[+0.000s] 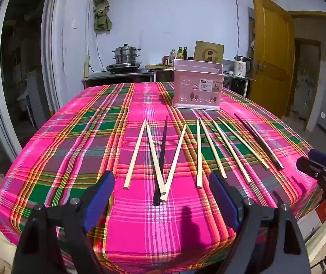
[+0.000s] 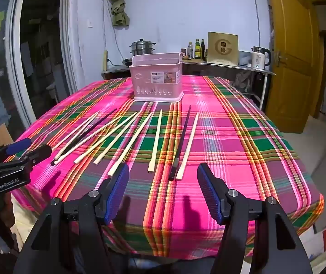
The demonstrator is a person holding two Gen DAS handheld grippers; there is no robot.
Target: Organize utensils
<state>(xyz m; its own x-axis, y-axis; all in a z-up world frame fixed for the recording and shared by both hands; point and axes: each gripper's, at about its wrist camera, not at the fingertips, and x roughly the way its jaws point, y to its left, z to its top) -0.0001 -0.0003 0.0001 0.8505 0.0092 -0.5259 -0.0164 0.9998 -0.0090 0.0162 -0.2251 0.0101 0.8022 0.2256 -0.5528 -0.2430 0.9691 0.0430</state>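
Several pale wooden chopsticks (image 1: 176,155) (image 2: 128,141) and a few dark chopsticks (image 1: 161,159) (image 2: 181,143) lie fanned in a loose row across the plaid-covered table (image 1: 71,148) (image 2: 243,137). Behind them stands a pink utensil basket (image 1: 197,89) (image 2: 157,80), upright near the table's far side. My left gripper (image 1: 161,175) (image 2: 39,145) hovers open just short of the near ends of the left group, with nothing between its blue pads. Over the right group, my right gripper (image 2: 163,167) (image 1: 304,157) is also open and holds nothing.
The tablecloth drops off at the near edge just below both grippers. Beyond the table, a counter carries a steamer pot (image 1: 125,54), bottles (image 2: 199,49), a brown box (image 2: 222,49) and a white kettle (image 2: 260,60). A yellow door (image 1: 270,54) stands open at the right.
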